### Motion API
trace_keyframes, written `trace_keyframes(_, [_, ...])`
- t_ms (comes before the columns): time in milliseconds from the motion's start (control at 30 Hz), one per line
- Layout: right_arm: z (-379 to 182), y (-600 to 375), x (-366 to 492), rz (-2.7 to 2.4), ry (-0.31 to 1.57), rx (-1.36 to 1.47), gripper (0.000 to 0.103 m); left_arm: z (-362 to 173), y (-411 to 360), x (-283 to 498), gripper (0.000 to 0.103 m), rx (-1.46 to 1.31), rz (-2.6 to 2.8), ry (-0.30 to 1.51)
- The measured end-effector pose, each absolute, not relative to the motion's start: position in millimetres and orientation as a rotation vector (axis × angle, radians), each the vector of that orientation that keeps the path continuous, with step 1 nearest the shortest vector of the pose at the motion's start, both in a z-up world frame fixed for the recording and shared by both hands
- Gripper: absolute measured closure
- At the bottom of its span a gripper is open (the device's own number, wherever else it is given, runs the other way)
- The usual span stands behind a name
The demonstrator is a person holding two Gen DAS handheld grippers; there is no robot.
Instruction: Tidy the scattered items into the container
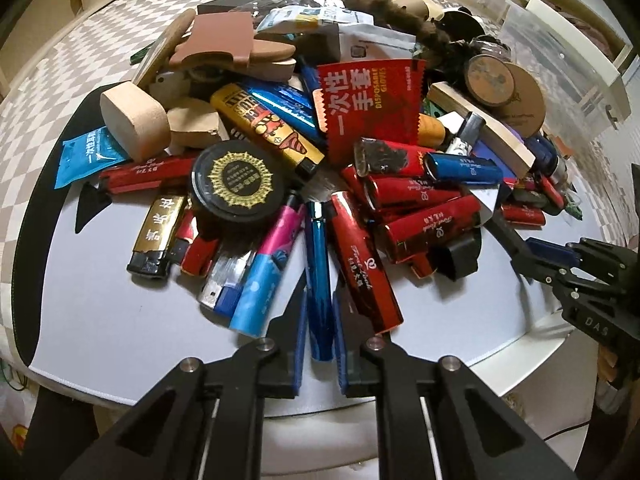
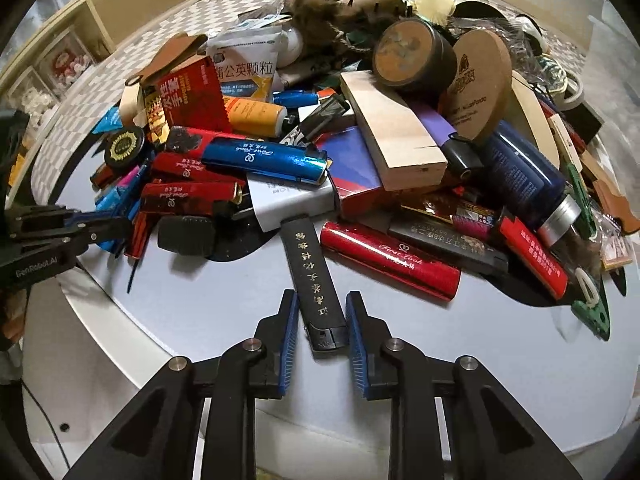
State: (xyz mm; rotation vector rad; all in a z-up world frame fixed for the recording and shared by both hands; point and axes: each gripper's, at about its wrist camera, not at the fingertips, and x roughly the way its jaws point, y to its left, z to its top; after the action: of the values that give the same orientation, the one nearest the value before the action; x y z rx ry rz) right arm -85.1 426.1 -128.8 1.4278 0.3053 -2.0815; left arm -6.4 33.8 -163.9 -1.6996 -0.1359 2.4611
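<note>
Clear plastic bin (image 1: 560,60) far right, contents unclear. Lighter pile on white counter (image 1: 120,320). Left hand-held gripper (image 1: 320,344) straddles blue lighter (image 1: 319,280), right hand-held gripper (image 2: 322,332) straddles black lighter (image 2: 316,284); neither visibly clamped.

Grippers: two, the left gripper (image 1: 320,344) and the right gripper (image 2: 322,334).
Red metallic lighters: at least six in the left wrist view, such as this red lighter (image 1: 366,264); others are half buried, so the full count cannot be told.
Blue metallic lighters: three seen, among them the blue lighter (image 2: 264,159).
Black lighter with gold characters (image 2: 316,280): one.
Yellow printed lighter (image 1: 266,128): one.
Round black tin with gold seal (image 1: 239,180): one.
Red glove packet (image 1: 370,106): one.
Pale wooden block (image 2: 394,128): one.
Round brown-topped tin (image 2: 414,56): one.
Dark blue bottle (image 2: 528,176): one.
</note>
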Motion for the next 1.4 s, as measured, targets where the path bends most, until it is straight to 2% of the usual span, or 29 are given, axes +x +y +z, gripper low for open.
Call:
trace_keyframes(333, [-111.2,461.1,-68.8,-2.08,0.242,1.427,0.082,-155.4,31.5,-3.2,0.092,-1.667,2.459,-0.163])
trace_keyframes(633, [-85.7,547.9,-67.5,-2.092,-0.023,1.442,0.082,-145.1,37.3,-5.9,0.092,-1.619,2.454,-0.188])
trace_keyframes(833, [-70.2,554.4,-66.3,-2.121,-0.219,1.438,0.082,-137.7,36.1,-4.7,0.092,-1.591,2.47,-0.201])
trace_keyframes(1233, [-91.8,405.9,-48.9,-2.218,-0.397,1.483,0.082,-112.8,44.0,6.8,0.092,-1.463,2.547,-0.129])
trace_keyframes(1400, [-82.1,369.1,-36.3,-2.234,-0.387,1.418,0.082,-98.7,47.4,19.2,0.092,-1.387,2.576,-0.086])
